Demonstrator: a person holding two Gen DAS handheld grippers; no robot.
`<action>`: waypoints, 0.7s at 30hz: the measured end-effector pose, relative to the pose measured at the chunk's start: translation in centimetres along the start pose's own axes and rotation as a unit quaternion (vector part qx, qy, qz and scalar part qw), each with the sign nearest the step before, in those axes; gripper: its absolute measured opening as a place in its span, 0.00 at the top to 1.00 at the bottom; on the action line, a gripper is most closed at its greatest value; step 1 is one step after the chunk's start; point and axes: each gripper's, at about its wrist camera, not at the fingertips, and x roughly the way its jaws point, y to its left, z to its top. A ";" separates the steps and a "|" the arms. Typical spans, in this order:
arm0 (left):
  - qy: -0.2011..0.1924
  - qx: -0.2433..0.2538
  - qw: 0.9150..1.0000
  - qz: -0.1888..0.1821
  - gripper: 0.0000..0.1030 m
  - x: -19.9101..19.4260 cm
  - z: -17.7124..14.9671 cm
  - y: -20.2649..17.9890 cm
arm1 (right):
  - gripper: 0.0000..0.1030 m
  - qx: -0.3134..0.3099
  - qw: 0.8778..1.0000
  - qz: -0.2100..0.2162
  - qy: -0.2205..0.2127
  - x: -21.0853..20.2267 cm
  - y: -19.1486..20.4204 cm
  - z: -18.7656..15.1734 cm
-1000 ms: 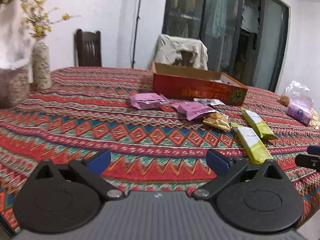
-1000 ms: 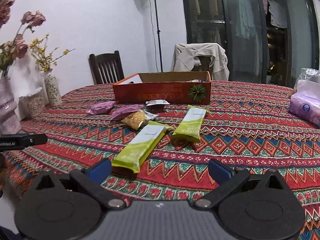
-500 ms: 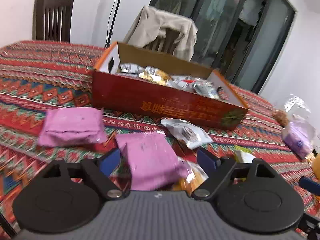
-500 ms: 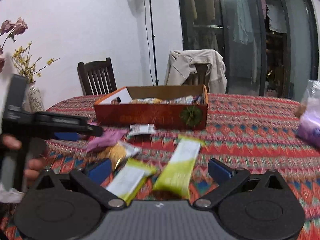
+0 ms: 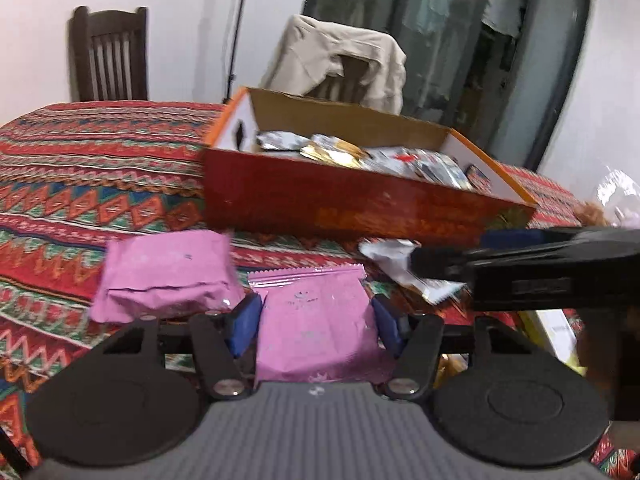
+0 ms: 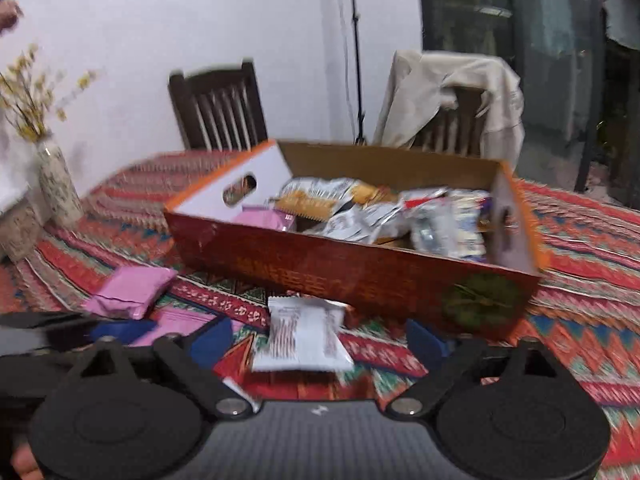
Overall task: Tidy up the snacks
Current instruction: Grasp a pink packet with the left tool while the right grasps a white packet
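A red cardboard box (image 5: pixel 360 204) holding several snack packets stands on the patterned tablecloth; it also shows in the right wrist view (image 6: pixel 360 276). My left gripper (image 5: pixel 314 322) has its blue pads against both sides of a pink snack packet (image 5: pixel 316 320) lying in front of the box. A second pink packet (image 5: pixel 168 272) lies to its left. My right gripper (image 6: pixel 320 340) is open over a white snack packet (image 6: pixel 302 336) on the cloth; the same white packet shows in the left wrist view (image 5: pixel 400 260), partly behind the right gripper.
A vase with yellow flowers (image 6: pixel 56 184) stands at the table's left. Two chairs (image 6: pixel 218 108) stand behind the table, one draped with a beige jacket (image 6: pixel 452 92). A yellow-green packet (image 5: pixel 556 332) lies at the right.
Both grippers have moved forward toward the box. The left jaws have narrowed onto the pink packet. The right gripper has come over the white packet and stays open.
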 end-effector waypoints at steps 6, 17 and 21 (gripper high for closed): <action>-0.013 -0.014 1.000 -0.001 0.40 -1.1 0.5 0.9 | 0.32 -0.011 0.999 0.001 0.038 4.7 1.2 0.3; -0.026 0.008 0.999 -0.024 0.40 -1.9 0.5 -0.1 | 0.56 -0.045 0.999 -0.011 0.004 2.0 2.1 -0.2; -0.035 0.012 0.999 -0.022 0.40 -2.2 0.5 -0.2 | 0.56 -0.029 0.999 -0.016 -0.030 -2.3 1.3 -0.9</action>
